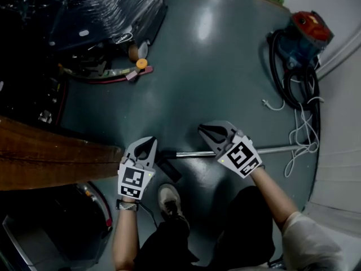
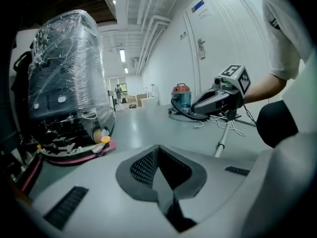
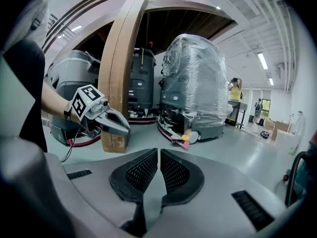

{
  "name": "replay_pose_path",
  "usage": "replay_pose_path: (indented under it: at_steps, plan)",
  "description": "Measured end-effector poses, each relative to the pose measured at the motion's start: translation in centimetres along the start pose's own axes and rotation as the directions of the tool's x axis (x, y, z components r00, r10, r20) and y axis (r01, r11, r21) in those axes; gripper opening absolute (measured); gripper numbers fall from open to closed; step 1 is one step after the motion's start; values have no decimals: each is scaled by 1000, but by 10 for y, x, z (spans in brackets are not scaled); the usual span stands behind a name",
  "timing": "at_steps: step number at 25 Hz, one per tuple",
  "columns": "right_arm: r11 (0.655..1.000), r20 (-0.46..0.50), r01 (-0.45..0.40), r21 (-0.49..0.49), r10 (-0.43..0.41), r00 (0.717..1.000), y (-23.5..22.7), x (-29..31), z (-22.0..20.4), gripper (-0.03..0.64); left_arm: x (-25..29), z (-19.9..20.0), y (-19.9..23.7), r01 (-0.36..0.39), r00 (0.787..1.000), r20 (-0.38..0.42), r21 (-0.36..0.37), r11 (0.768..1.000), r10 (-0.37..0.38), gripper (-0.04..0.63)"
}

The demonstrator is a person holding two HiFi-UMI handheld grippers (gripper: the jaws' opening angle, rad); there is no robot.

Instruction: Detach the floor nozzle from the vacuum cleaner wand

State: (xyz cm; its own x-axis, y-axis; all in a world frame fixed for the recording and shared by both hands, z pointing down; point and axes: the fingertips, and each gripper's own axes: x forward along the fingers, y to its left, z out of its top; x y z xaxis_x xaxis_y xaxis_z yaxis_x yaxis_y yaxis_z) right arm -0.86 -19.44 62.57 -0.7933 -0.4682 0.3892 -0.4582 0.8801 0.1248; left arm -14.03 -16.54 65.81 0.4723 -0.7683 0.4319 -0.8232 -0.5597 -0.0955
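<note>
Both grippers hover low over the grey floor (image 1: 214, 66). The left gripper (image 1: 149, 143) is clenched tight with nothing between its jaws, and the right gripper (image 1: 205, 130) is pinched almost together, also empty. The silver wand (image 1: 197, 153) lies flat beneath them, running out towards the red vacuum cleaner (image 1: 307, 30). Its dark floor nozzle (image 1: 168, 166) sits at the wand's left end, just beside the left gripper and near the person's shoe (image 1: 168, 198).

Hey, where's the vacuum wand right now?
In the head view the wand lies on the floor, running from near the left gripper rightward under the right gripper.
</note>
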Motion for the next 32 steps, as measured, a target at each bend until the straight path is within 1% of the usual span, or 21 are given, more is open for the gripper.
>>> replay_pose_path:
  at_steps: [5, 8, 10, 13, 15, 18, 20, 24, 27, 30, 32]
  plan:
    - [998, -31, -50, 27, 50, 998, 11, 16, -27, 34, 10, -31, -1, 11, 1000, -16, -13, 1000, -11, 0]
    - [996, -42, -81, 39, 82, 996, 20, 24, -44, 34, 17, -54, -6, 20, 999, -39, -21, 1000, -21, 0]
    - [994, -68, -104, 35, 106, 992, 26, 27, -57, 34, 19, -68, -10, 26, 998, -54, -32, 999, -28, 0]
    - [994, -114, -109, 22, 111, 987, 27, 33, -76, 34, 19, -86, -12, 33, 996, -82, -37, 999, -36, 0]
    - [992, -142, -124, 15, 125, 982, 30, 37, -89, 34, 21, -95, -15, 50, 993, -104, -38, 998, -53, 0]
    - [982, -178, -183, 49, 189, 966, 40, 41, -109, 34, 25, -104, -26, 92, 987, -128, -47, 995, -97, 0]
    - [971, -193, -228, 78, 239, 952, 47, 42, -120, 34, 28, -112, -33, 112, 981, -155, -33, 993, -116, 0]
    - [951, -201, -285, 117, 304, 931, 53, 45, -139, 35, 36, -129, -39, 139, 967, -219, 32, 990, -129, 1]
    - [932, -234, -323, 165, 355, 905, 56, 45, -159, 35, 39, -147, -44, 162, 954, -266, 70, 984, -138, 1]
    - [929, -264, -332, 162, 365, 893, 56, 46, -170, 37, 42, -156, -43, 171, 946, -295, 95, 981, -136, 2]
    - [929, -280, -342, 144, 369, 886, 60, 48, -171, 37, 44, -162, -44, 183, 940, -309, 97, 978, -145, 34]
